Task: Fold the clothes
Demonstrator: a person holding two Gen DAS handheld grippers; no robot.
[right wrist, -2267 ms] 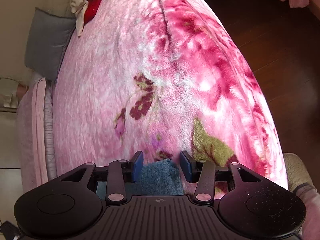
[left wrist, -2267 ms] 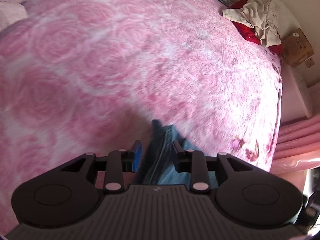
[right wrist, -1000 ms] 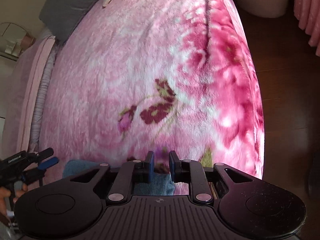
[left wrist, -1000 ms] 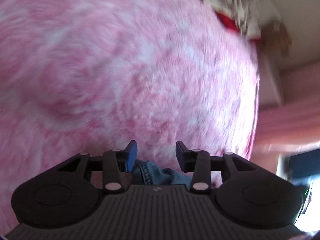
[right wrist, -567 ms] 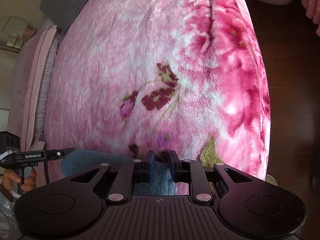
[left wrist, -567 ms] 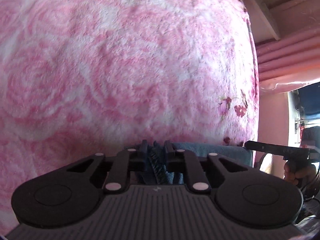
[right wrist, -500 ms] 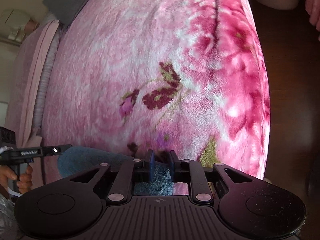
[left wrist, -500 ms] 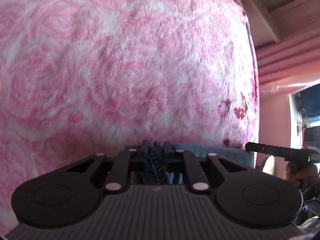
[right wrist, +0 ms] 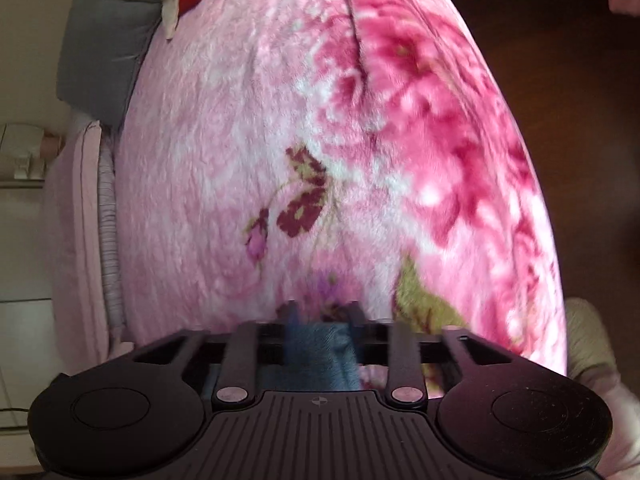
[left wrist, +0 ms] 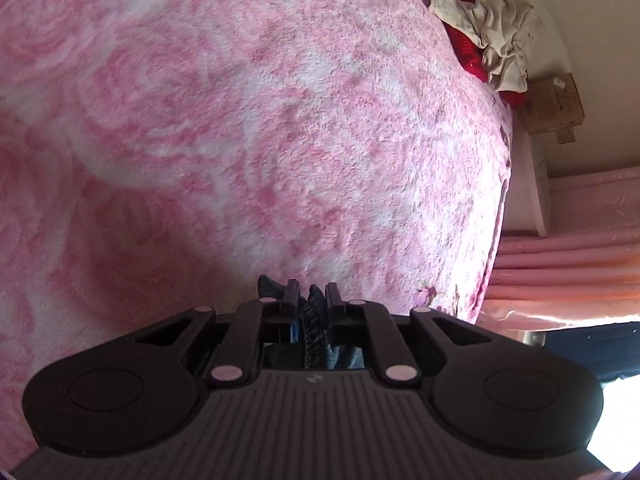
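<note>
Left gripper [left wrist: 307, 294] fingers pinch a bunched denim edge of the jeans [left wrist: 314, 320] near the bed's [left wrist: 280, 120] near edge, while the right gripper [right wrist: 322, 312], fingers just opened to mid-width, straddles the jeans unclamped, leaving the left nearer.

Two matte black plastic hand-held grippers, matching in build.

Left hand-held gripper [left wrist: 310, 294]: broad ribbed grey-black body with a small pale emblem at its centre, flanked by two rounded black lobes, each stamped with a shallow disc; two slim black finger arms pinned by pale round rivets; blue pad lining on the inner face of one finger [left wrist: 294, 330]. Right hand-held gripper [right wrist: 322, 312]: same ribbed body, small cross-in-circle mark, dust-speckled right lobe, silver rivets, fingertips blurred.
</note>
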